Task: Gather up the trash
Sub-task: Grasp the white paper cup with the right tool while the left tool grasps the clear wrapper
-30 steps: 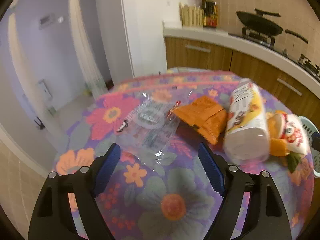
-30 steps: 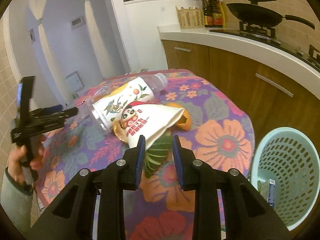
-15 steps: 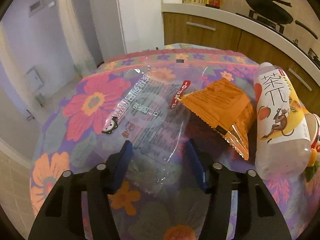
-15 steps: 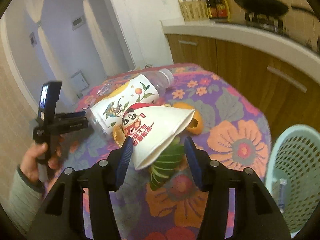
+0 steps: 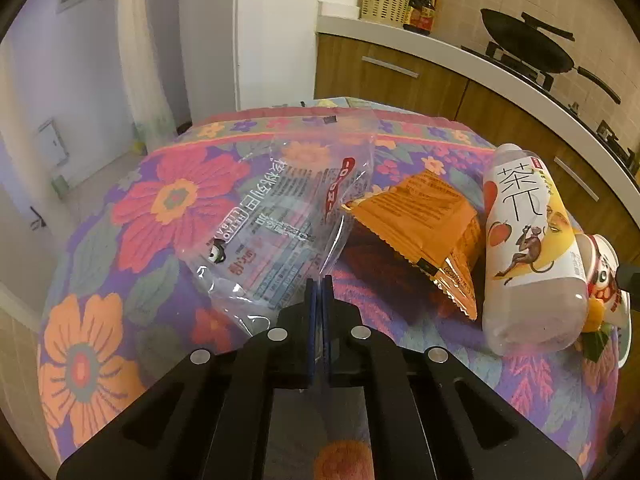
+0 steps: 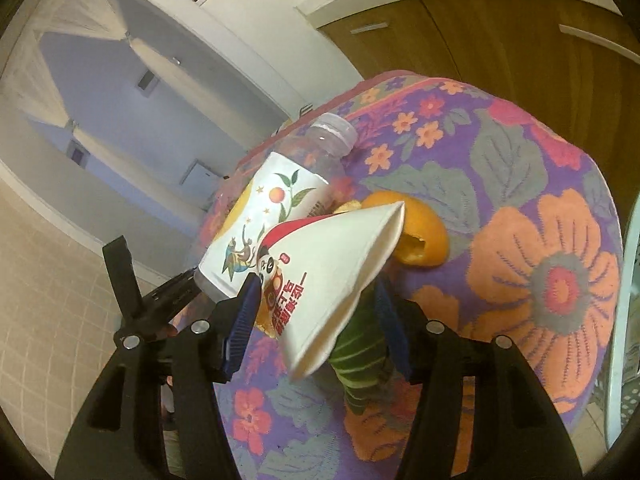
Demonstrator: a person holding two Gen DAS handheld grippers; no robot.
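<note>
Clear, crinkled plastic film, printed with small text and a red strip, makes up the empty wrapper point(image 5: 276, 220) that lies on the flower-patterned tablecloth point(image 5: 88, 344) of the table. The left gripper point(image 5: 319, 292) is clenched on the near edge of this wrapper, its blue pads pressed together with the film pinched between them. Such film is judged very light, limp and slippery; a hold at the edge is likely to let it trail and flutter, so a firm pinch seems warranted.

Beside it an orange foil snack packet point(image 5: 424, 224) lies crumpled, and next to that a clear plastic bottle with a white illustrated label point(image 5: 524, 248) rests on its side; the bottle looks empty, so it is judged light but prone to roll.

In the right wrist view a white paper cup, flattened, with red printing point(image 6: 328, 276) lies against the bottle, above a striped green leaf point(image 6: 360, 364) and beside a piece of orange peel point(image 6: 420, 240). The right gripper point(image 6: 316, 312) straddles the cup, and its jaws are closing, the cup being between them but not visibly squeezed. The cup is judged light and easily crushed; a hold across its flattened body should serve. A pale green perforated basket point(image 6: 624, 360) stands at the table's right edge.
</note>
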